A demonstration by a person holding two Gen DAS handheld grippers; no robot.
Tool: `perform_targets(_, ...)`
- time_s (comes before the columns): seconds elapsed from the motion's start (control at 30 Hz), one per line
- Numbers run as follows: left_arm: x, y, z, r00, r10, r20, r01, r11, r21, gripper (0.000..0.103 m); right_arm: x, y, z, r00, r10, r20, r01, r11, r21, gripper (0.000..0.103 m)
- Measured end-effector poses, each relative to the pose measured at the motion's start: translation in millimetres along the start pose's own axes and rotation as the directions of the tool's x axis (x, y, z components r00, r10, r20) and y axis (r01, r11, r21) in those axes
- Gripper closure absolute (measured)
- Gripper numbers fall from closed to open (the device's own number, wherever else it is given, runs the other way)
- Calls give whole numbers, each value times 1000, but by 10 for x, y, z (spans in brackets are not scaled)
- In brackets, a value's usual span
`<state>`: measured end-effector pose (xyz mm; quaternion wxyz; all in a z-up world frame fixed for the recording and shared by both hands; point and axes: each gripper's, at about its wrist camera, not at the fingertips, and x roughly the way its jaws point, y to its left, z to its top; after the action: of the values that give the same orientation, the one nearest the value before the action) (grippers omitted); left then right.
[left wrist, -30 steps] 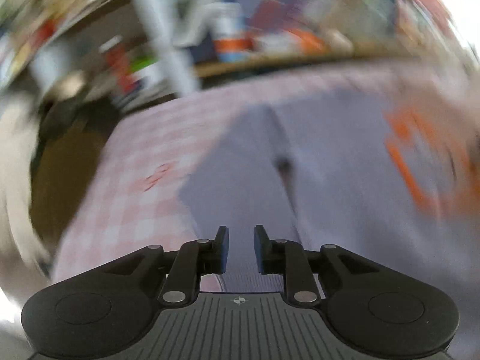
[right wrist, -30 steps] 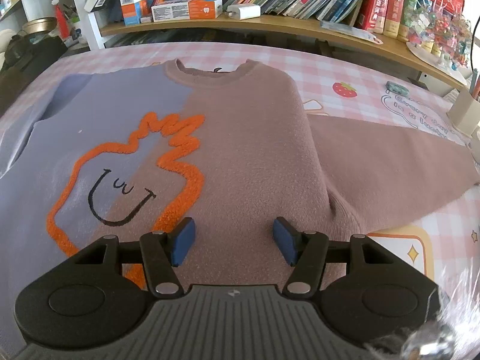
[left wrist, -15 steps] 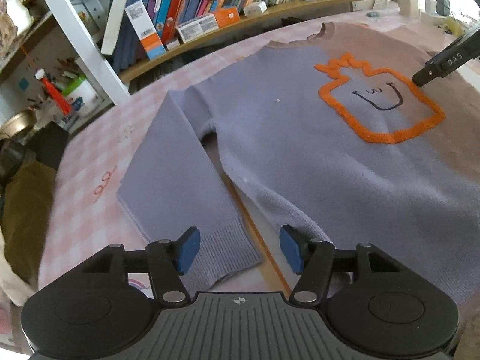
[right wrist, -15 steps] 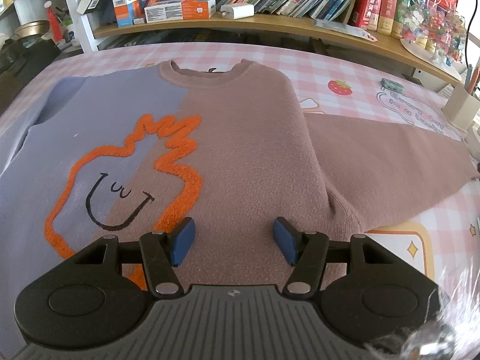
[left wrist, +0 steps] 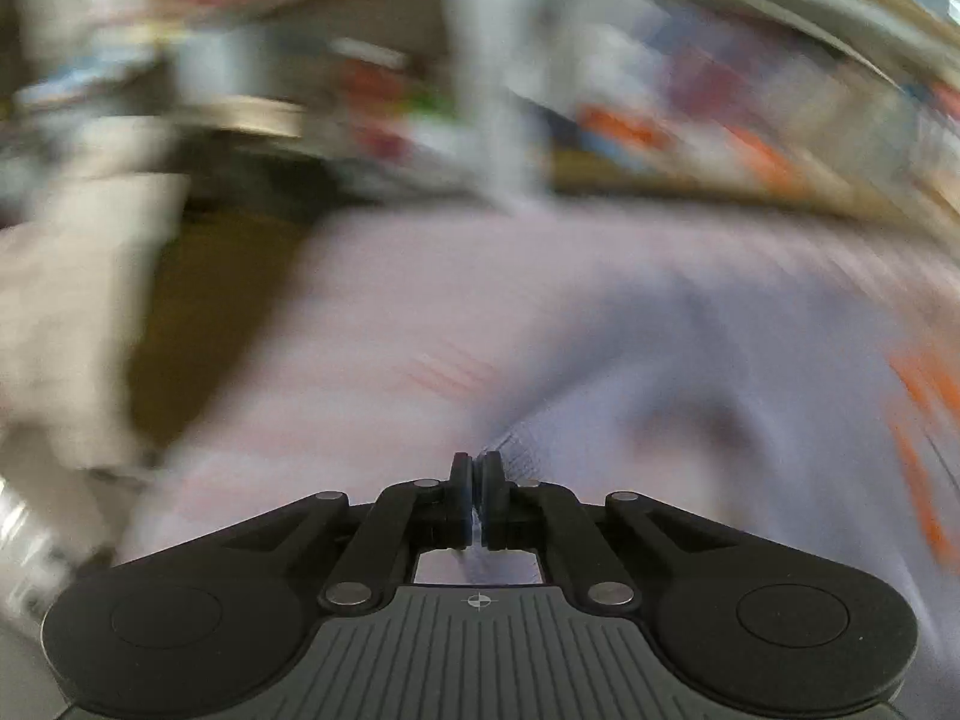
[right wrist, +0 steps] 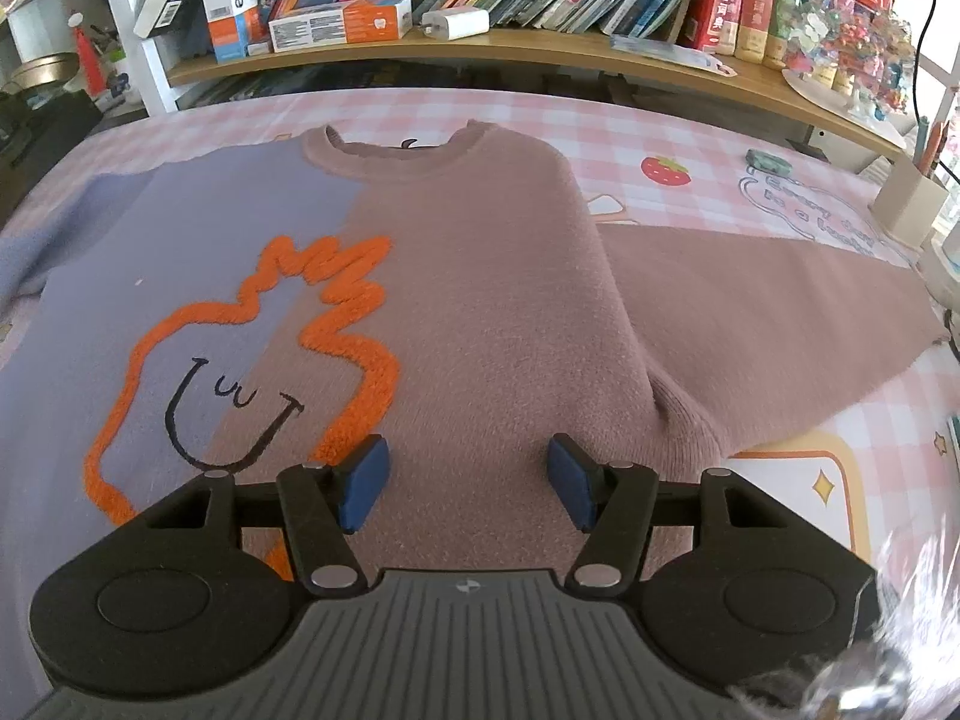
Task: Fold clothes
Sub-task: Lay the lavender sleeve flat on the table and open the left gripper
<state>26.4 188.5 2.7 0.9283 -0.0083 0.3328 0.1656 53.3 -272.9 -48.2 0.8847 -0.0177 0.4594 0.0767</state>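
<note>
A sweater (right wrist: 480, 300), lilac on its left half and brown on its right, lies flat on the pink checked tablecloth (right wrist: 660, 138). An orange outlined smiling face (right wrist: 354, 324) is on its chest. My right gripper (right wrist: 468, 474) hovers open over the brown lower front with nothing between its pads. The brown sleeve (right wrist: 780, 324) spreads out to the right. The left wrist view is heavily blurred. In it my left gripper (left wrist: 478, 468) has its jaws closing tight, with the ribbed cuff of the lilac sleeve (left wrist: 528, 450) pinched between the pads.
A wooden shelf (right wrist: 540, 54) with books and small boxes runs along the table's far edge. A beige box (right wrist: 912, 204) stands at the far right. An olive-brown mass (left wrist: 210, 312) lies beyond the table's left edge.
My left gripper opened wide over the lilac sleeve cuff, then shut on it and swung, blurring its view. The right gripper and the sweater body stayed put.
</note>
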Motion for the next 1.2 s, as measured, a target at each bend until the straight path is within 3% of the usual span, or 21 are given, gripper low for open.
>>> perform_targets(0.03,25,143,112,996,82,33,-79,994,-74,97,2,5,2,1000,-5,0,5,1000,2,46)
perform_targets(0.1,61,322,255,988,140,58,-129,979,-157,97,8,18,7,1000,-13,-1,13,1000,4,46)
perform_targets(0.3,-51,231,293,979,170,108,-156,979,-131,86,-47,-33,39,1000,11,5,-11,1000,23,48)
perform_targets(0.37,-126,109,246,983,132,125,-119,987,-106,84,-164,-114,102,998,30,56,-32,999,41,48)
perform_targets(0.43,-212,-121,161,993,22,120,-16,999,-47,83,-290,-219,208,993,23,114,-27,999,33,48)
perform_targets(0.5,-283,-405,75,990,-115,80,111,992,58,82,-350,-346,347,987,-13,159,14,1000,-4,48)
perform_targets(0.6,-371,-880,-113,958,-288,-15,284,934,218,82,-166,-551,570,990,-83,118,91,994,-62,49)
perform_targets(0.7,-444,-1292,-317,932,-350,-96,362,878,313,82,121,-704,753,993,-106,48,112,984,-140,50)
perform_targets(0.8,-457,-1534,-444,914,-369,-167,404,851,335,82,388,-733,859,996,-84,-21,77,968,-239,46)
perform_targets(0.9,-401,-1632,-540,919,-337,-206,391,853,345,72,570,-756,880,996,-69,-55,52,962,-269,46)
perform_targets(1.0,-375,-1638,-644,930,-293,-221,354,877,326,70,613,-800,906,999,-22,-45,9,963,-270,47)
perform_targets(1.17,-375,-1605,-674,941,-255,-224,312,908,278,63,630,-942,930,996,69,-65,-81,976,-204,58)
perform_targets(1.2,-374,-1609,-676,942,-248,-224,305,912,275,63,624,-945,926,996,71,-57,-81,977,-196,67)
